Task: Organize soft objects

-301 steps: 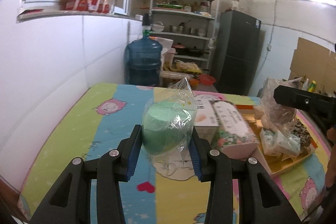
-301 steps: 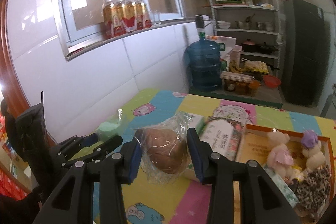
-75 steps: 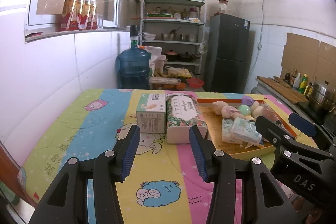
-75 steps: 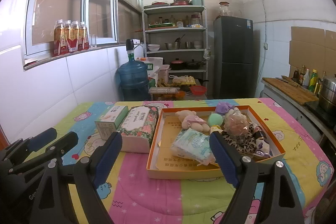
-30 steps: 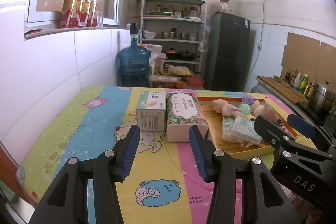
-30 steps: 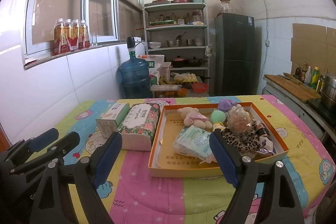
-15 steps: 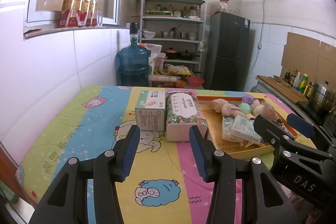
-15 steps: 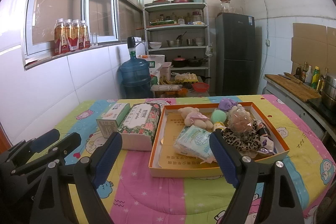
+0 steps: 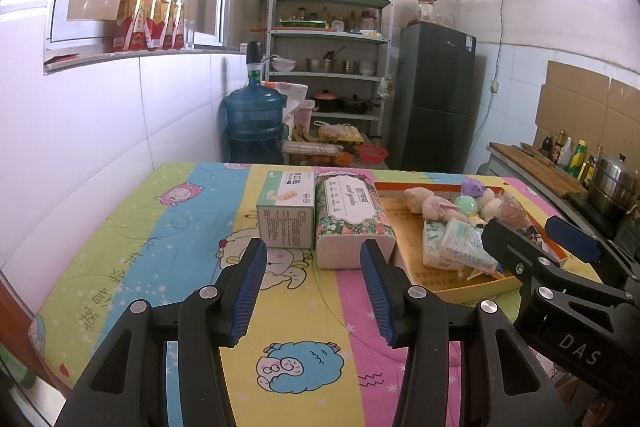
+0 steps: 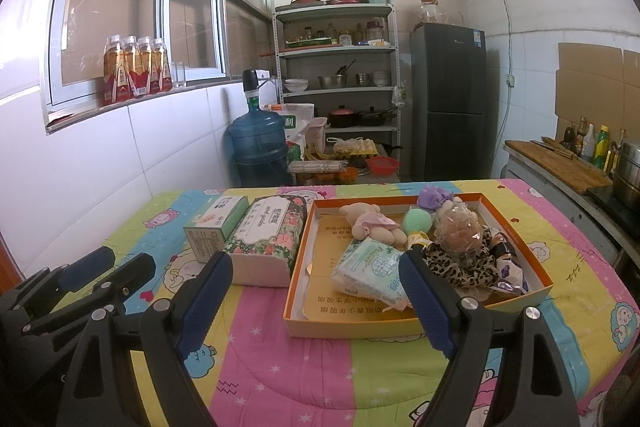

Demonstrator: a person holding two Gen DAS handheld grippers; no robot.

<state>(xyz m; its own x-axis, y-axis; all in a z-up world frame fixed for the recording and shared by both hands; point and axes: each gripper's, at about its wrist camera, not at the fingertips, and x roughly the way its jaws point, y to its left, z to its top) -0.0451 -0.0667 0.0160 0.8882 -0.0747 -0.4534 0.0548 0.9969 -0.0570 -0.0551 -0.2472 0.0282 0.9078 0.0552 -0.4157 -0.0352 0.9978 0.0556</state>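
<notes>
An orange tray (image 10: 300, 267) on the cartoon-print table holds soft things: a pink plush bear (image 10: 370, 221), a green ball (image 10: 417, 221), a purple plush (image 10: 434, 195), a bagged brown ball (image 10: 458, 227), a leopard-print cloth (image 10: 464, 267) and a tissue pack (image 10: 372, 273). The tray also shows in the left wrist view (image 9: 412, 263). My left gripper (image 9: 312, 287) is open and empty, held back above the table's near part. My right gripper (image 10: 316, 301) is open wide and empty, in front of the tray.
A floral tissue pack (image 10: 268, 239) and a green-white box (image 10: 216, 223) lie left of the tray. The white tiled wall runs along the table's left side. A water jug (image 10: 258, 147), shelves (image 10: 336, 83) and a fridge (image 10: 448, 99) stand beyond the far edge.
Ten seconds ago each gripper held a bagged ball, green in the left, brown in the right; both balls now lie in the tray. Over the last second both grippers stay open and nearly still.
</notes>
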